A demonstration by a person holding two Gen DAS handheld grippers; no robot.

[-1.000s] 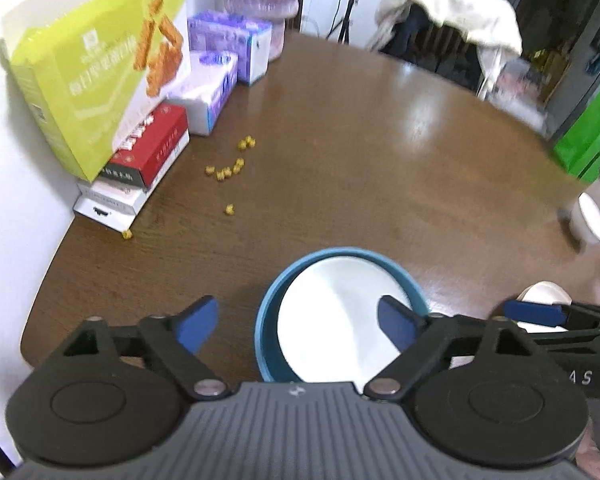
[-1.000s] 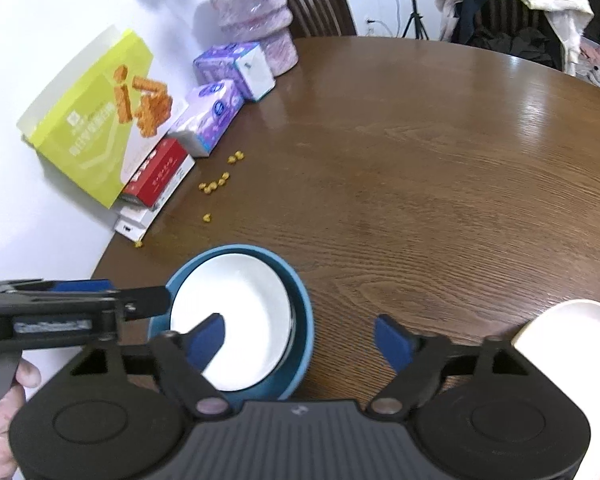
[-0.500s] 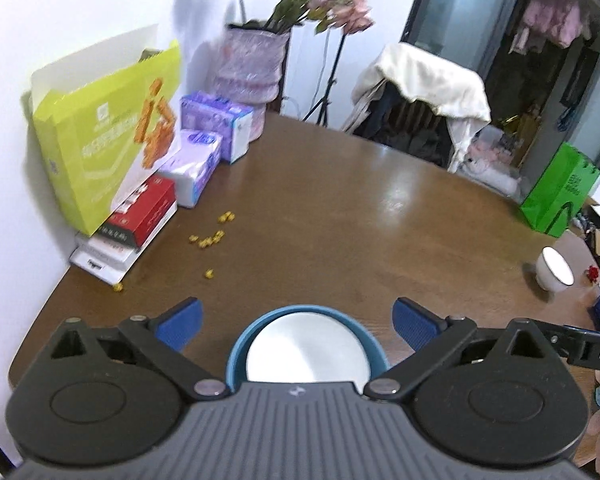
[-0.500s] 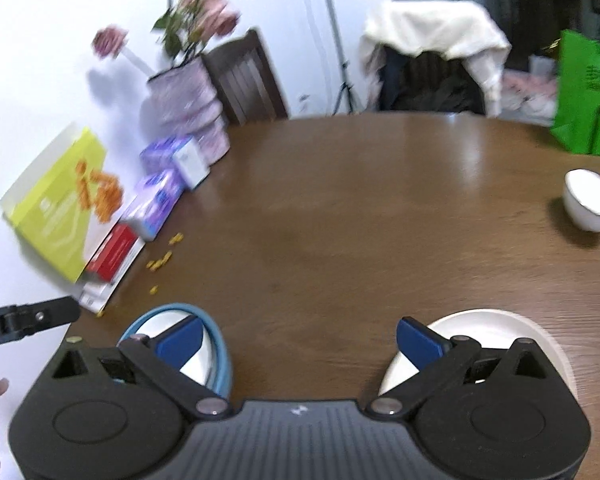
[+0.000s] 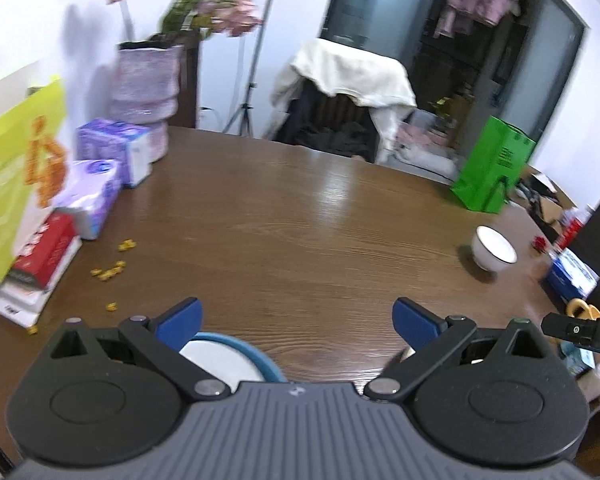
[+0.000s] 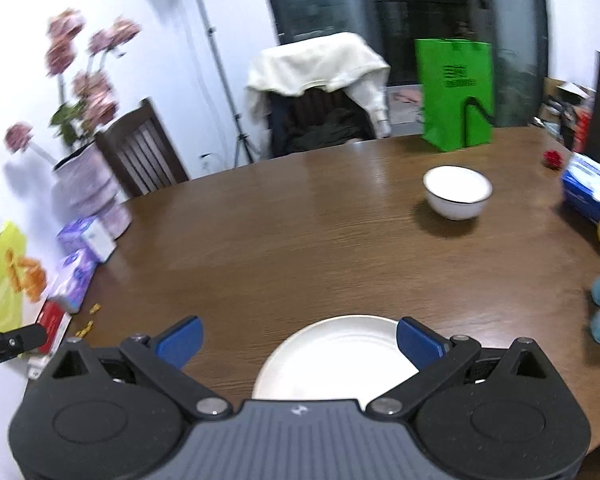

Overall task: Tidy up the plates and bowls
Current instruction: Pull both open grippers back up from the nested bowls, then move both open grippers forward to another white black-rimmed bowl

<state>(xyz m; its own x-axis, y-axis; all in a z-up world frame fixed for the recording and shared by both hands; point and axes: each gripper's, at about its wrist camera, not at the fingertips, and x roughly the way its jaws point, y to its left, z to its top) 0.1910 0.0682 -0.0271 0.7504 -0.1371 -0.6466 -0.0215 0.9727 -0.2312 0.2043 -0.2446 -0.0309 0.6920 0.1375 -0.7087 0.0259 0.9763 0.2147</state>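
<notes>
The white plate point(image 6: 332, 356) is seen low between the right gripper's point(image 6: 298, 338) spread, empty jaws, its near edge hidden by the body. The blue plate point(image 5: 256, 356), holding what is probably a white dish, is tucked under the left gripper's point(image 5: 296, 320) wide, empty jaws. A bowl point(image 6: 456, 192) stands well apart amid bare table point(image 6: 300, 232); clutter lines both edges.
</notes>
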